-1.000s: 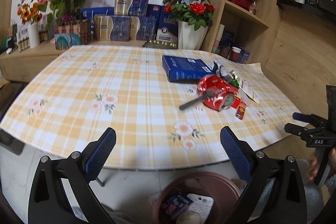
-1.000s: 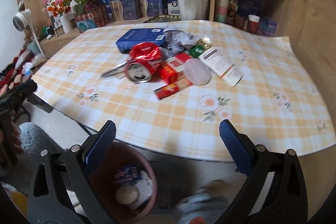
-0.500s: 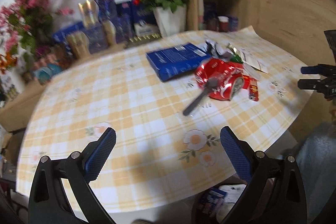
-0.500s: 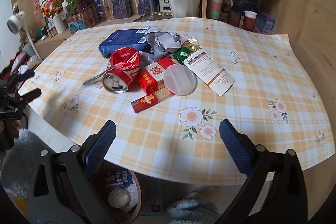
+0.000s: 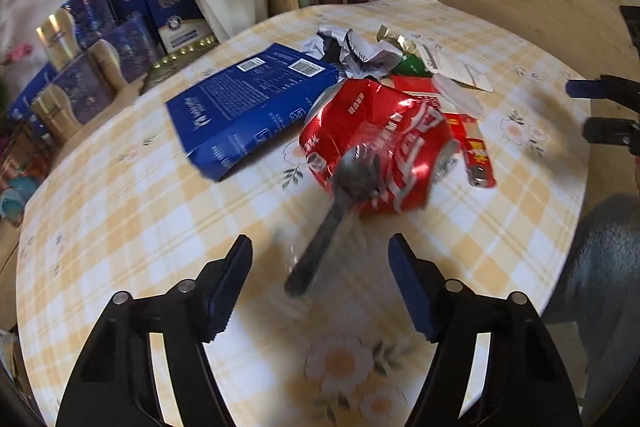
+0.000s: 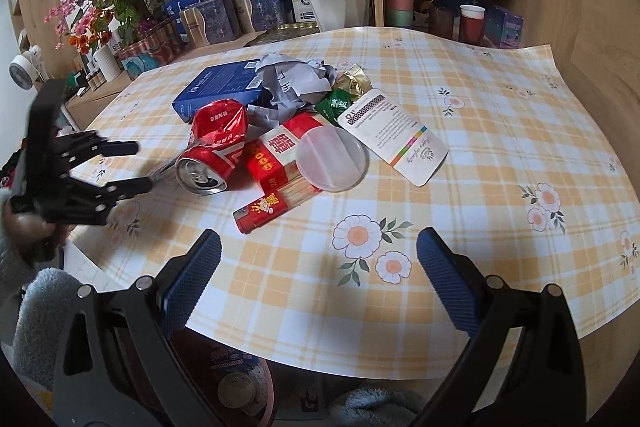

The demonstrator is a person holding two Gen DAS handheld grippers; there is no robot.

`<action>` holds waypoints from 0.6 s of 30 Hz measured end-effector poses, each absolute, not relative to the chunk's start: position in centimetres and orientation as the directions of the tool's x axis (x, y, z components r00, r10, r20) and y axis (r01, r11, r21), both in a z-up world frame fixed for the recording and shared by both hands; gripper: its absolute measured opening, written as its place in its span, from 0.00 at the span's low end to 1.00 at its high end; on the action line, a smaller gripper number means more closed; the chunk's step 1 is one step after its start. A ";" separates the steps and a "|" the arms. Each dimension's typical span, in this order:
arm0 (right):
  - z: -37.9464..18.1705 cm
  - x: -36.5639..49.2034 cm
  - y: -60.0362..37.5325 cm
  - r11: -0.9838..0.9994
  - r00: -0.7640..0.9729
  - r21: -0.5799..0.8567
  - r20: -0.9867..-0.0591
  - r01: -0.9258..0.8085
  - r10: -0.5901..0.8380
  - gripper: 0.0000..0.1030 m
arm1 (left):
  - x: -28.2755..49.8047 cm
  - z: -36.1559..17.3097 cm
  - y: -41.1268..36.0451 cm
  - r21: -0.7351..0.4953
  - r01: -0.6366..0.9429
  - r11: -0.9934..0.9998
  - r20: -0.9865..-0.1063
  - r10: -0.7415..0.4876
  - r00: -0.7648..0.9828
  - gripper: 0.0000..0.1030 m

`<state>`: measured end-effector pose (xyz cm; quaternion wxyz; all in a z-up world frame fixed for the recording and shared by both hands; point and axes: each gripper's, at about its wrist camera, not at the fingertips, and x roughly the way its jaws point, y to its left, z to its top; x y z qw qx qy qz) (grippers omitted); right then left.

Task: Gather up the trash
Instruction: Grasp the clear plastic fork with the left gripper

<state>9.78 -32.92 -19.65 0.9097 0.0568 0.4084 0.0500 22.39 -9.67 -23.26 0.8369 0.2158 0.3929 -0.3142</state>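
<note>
Crushed red can (image 5: 378, 143) lies on the checked table (image 5: 120, 211), a spoon (image 5: 332, 223) leaning on it, blue box (image 5: 248, 103) just beside. Left gripper (image 5: 320, 283) wide open, empty, straddling the spoon handle. Right gripper (image 6: 318, 275) wide open, empty, over the table edge.

Glossy crumpled red metal on the can (image 6: 216, 147), dull grey metal on the spoon (image 5: 340, 203), smooth printed cardboard on the blue box (image 5: 248, 107), creased matt paper in the wad (image 6: 292, 83), translucent plastic in the lid (image 6: 332, 159), sleek printed vinyl over the table (image 6: 500, 131), knurled blue pads on matt black tongs (image 6: 318, 283).
</note>
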 end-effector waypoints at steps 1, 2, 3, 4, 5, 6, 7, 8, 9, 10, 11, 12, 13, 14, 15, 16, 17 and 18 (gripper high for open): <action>-19.7 9.8 -33.0 0.988 0.660 0.146 -0.738 -0.046 0.140 0.93 | 22.8 -23.4 -9.8 0.108 0.698 0.708 -0.799 -0.356 0.485 0.65; -19.7 9.8 -33.1 0.988 0.659 0.146 -0.739 -0.048 0.141 0.92 | 23.3 -23.6 -9.9 0.097 0.699 0.708 -0.805 -0.357 0.474 0.62; -19.8 9.9 -33.2 0.988 0.657 0.145 -0.740 -0.051 0.142 0.91 | 24.0 -23.9 -9.9 0.074 0.697 0.714 -0.814 -0.360 0.456 0.55; -19.8 10.0 -33.3 0.988 0.654 0.146 -0.742 -0.055 0.147 0.88 | 24.5 -24.1 -9.7 0.041 0.693 0.720 -0.823 -0.369 0.432 0.50; -19.9 10.0 -33.4 0.987 0.651 0.148 -0.744 -0.058 0.150 0.87 | 24.9 -24.2 -9.5 0.006 0.685 0.729 -0.828 -0.380 0.412 0.38; -20.0 10.1 -33.5 0.987 0.648 0.150 -0.746 -0.059 0.153 0.87 | 25.4 -24.3 -9.0 -0.043 0.671 0.740 -0.829 -0.401 0.390 0.29; -20.0 10.2 -33.6 0.987 0.648 0.152 -0.746 -0.060 0.155 0.87 | 25.6 -24.3 -8.6 -0.071 0.659 0.748 -0.825 -0.416 0.383 0.23; -20.0 10.3 -33.7 0.986 0.647 0.155 -0.746 -0.062 0.158 0.85 | 25.7 -24.3 -8.0 -0.101 0.645 0.757 -0.817 -0.433 0.380 0.19; -20.1 10.4 -33.8 0.985 0.646 0.159 -0.746 -0.064 0.163 0.85 | 25.6 -24.2 -7.6 -0.118 0.637 0.762 -0.812 -0.444 0.380 0.16; -20.2 10.6 -33.8 0.984 0.643 0.168 -0.746 -0.066 0.170 0.83 | 25.6 -24.2 -7.2 -0.136 0.627 0.767 -0.806 -0.454 0.380 0.14; -20.3 10.8 -33.9 0.983 0.642 0.174 -0.747 -0.066 0.175 0.81 | 25.5 -24.1 -6.8 -0.153 0.614 0.774 -0.801 -0.461 0.381 0.12; -20.5 11.1 -34.0 0.981 0.639 0.184 -0.747 -0.064 0.182 0.80 | 25.4 -24.0 -6.2 -0.177 0.591 0.787 -0.793 -0.470 0.388 0.10; -20.6 11.4 -34.0 0.980 0.637 0.190 -0.748 -0.062 0.186 0.77 | 25.2 -23.9 -5.8 -0.193 0.576 0.794 -0.786 -0.477 0.394 0.09; -20.8 11.8 -34.0 0.978 0.635 0.200 -0.749 -0.060 0.192 0.74 | 25.0 -23.6 -5.3 -0.216 0.558 0.801 -0.775 -0.488 0.401 0.09; -20.9 12.1 -34.1 0.977 0.633 0.207 -0.749 -0.057 0.196 0.73 | 24.7 -23.3 -4.6 -0.254 0.532 0.808 -0.757 -0.508 0.411 0.07; -21.1 12.6 -34.1 0.974 0.630 0.221 -0.750 -0.049 0.202 0.71 | 24.4 -22.9 -4.0 -0.283 0.510 0.812 -0.740 -0.524 0.421 0.07; -21.3 13.1 -34.2 0.971 0.628 0.234 -0.750 -0.041 0.207 0.69 | 24.1 -22.7 -3.7 -0.304 0.496 0.814 -0.728 -0.534 0.430 0.07; -21.4 13.5 -34.2 0.969 0.626 0.244 -0.751 -0.033 0.210 0.68 | 23.7 -22.2 -3.1 -0.331 0.476 0.815 -0.710 -0.547 0.444 0.07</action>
